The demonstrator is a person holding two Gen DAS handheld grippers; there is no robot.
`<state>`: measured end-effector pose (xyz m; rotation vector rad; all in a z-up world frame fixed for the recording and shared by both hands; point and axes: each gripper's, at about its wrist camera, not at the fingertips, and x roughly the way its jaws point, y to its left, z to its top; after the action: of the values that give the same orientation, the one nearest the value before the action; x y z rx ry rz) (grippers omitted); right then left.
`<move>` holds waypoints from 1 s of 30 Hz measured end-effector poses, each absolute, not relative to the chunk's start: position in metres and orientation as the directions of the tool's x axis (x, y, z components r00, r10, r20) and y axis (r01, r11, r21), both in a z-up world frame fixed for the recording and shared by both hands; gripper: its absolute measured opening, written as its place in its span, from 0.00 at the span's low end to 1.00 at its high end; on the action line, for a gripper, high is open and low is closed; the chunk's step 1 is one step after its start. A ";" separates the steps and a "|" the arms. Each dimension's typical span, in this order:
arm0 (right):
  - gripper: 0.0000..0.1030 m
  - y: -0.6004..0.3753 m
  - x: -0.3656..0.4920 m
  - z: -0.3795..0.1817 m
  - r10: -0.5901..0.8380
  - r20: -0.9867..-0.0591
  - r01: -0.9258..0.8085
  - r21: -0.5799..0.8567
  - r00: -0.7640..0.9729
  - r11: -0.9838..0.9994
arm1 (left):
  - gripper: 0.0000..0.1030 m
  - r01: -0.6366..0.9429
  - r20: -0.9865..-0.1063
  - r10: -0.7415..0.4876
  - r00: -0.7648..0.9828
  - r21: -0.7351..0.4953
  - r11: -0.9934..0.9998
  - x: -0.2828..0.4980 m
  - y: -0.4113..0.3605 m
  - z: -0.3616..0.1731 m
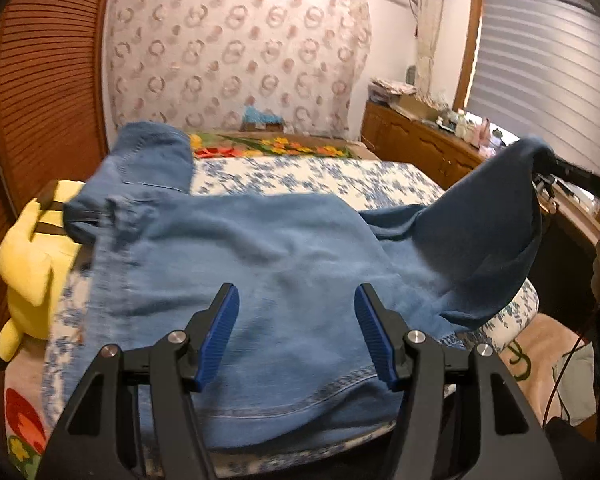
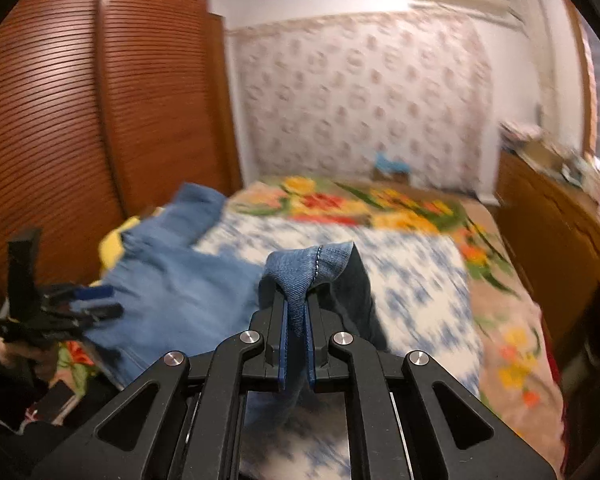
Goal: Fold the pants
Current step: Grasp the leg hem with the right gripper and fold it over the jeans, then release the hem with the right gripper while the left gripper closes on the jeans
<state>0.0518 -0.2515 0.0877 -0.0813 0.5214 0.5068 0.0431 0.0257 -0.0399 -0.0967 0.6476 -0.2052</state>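
Blue jeans lie spread across the bed, their far end draped up against a yellow plush toy. My left gripper hovers over the near part of the jeans with its blue pads well apart and no cloth pinched between them. In the right wrist view the left gripper sits at the jeans' left edge. My right gripper is shut on a stitched hem of the jeans, and that corner hangs lifted off the bed. In the left wrist view the raised corner rises to the right gripper.
The bed has a blue-and-white flowered cover and a bright floral blanket at the far end. A yellow plush toy lies at the left, beside a slatted wooden wardrobe. A cluttered wooden dresser runs along the right.
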 end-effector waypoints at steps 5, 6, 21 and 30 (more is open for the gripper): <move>0.04 -0.192 0.060 0.110 0.524 -0.474 -0.587 0.019 0.708 0.810 | 0.58 0.124 -0.579 -0.192 0.793 -0.157 0.980 0.034 0.045 -0.037; 0.04 -0.177 0.061 0.112 0.545 -0.473 -0.611 0.020 0.692 0.792 | 0.58 0.118 -0.578 -0.188 0.794 -0.157 0.981 0.032 0.048 -0.038; 0.10 -0.077 0.076 0.048 0.607 -0.632 -0.734 0.086 0.482 0.674 | 0.58 0.076 -0.582 -0.168 0.796 -0.180 0.981 0.022 0.069 -0.045; 0.39 -0.094 0.069 0.052 0.608 -0.625 -0.716 0.110 0.490 0.690 | 0.58 0.059 -0.577 -0.154 0.802 -0.180 0.982 0.019 0.081 -0.043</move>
<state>0.0691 -0.0940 0.0516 -0.1736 0.6862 0.8086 0.0188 0.0806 -0.0429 -0.1564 0.6302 -0.1145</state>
